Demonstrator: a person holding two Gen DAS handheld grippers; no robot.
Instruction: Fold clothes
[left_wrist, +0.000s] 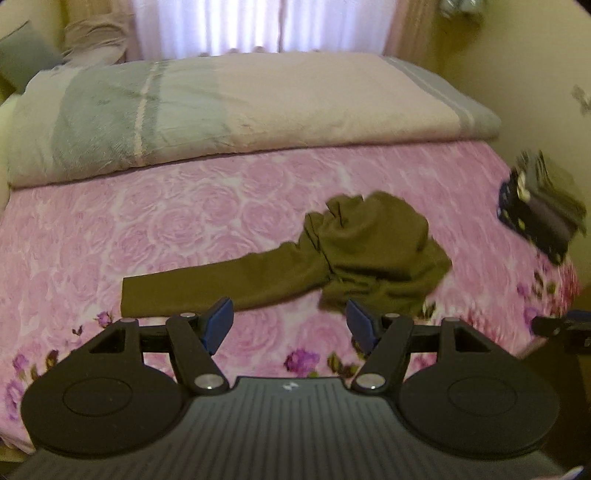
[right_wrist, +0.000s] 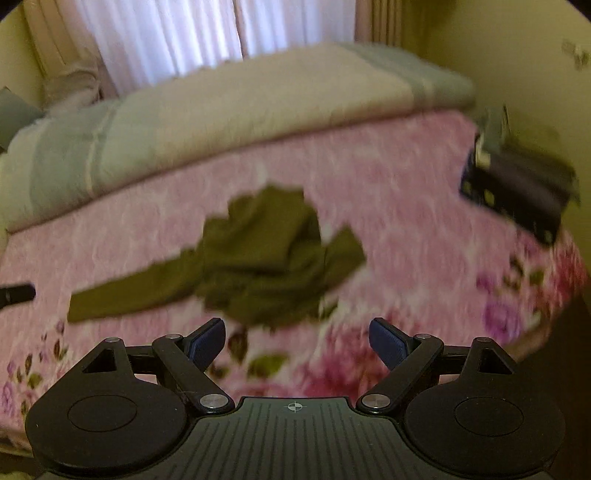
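The shirt (left_wrist: 369, 254) lies crumpled on the bed (left_wrist: 147, 229), just ahead of both grippers, 1 sleeve (left_wrist: 207, 288) stretched out ahead of the left gripper (left_wrist: 288, 325). Both pairs of fingers are spread wide and hold nothing. The step in hand looks like spreading it flat: the right gripper (right_wrist: 295, 343) should pinch a single layer at the heap's near edge (not the whole bunch), while the left takes the cuff, then draw apart.
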